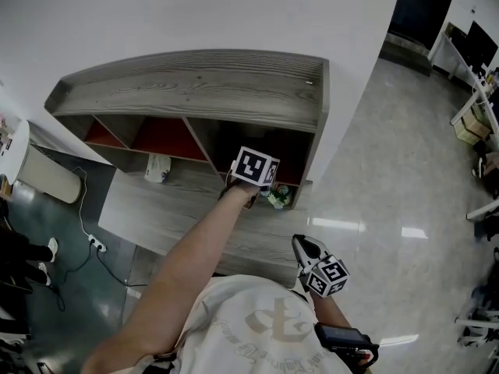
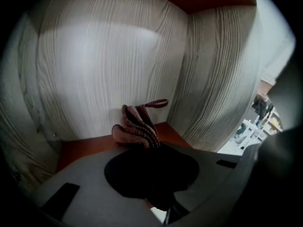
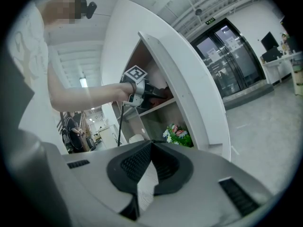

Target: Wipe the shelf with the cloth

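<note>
- Pinching the cloth (image 2: 136, 126) hard in the left hand-held gripper (image 2: 142, 150), clenched right on it, with the bunched folds and one loop poking out past the tips.
- Deep inside the right-hand compartment of the shelf (image 1: 195, 84) with that cloth, up close to a grey wood panel (image 2: 109, 70) where it meets the red panel (image 2: 85, 148). Touching the wood or just short of it, too close to call.
- Boxed in on the right by a second grey wood wall (image 2: 218, 79) joining at a corner. Tight that way, with more run to the left along the panel.
- Reaching in with the left arm (image 1: 199, 248) stretched nearly straight from the torso, bare forearm crossing the wide lower ledge (image 1: 148, 209), with the marker cube at the compartment mouth.
- Running just beside the flowers (image 1: 278, 197) tucked at the right end below that compartment. Well apart from the white object (image 1: 158, 167) over on the left of the ledge.
- Keeping the right hand-held gripper (image 1: 301, 245) low beside the body with the elbow bent, closed tip to tip on nothing, aimed up toward the shelf and apart from its front edge.
- Out to the right, past the shelf's end panel, a broad stretch of pale floor (image 1: 374, 209).
</note>
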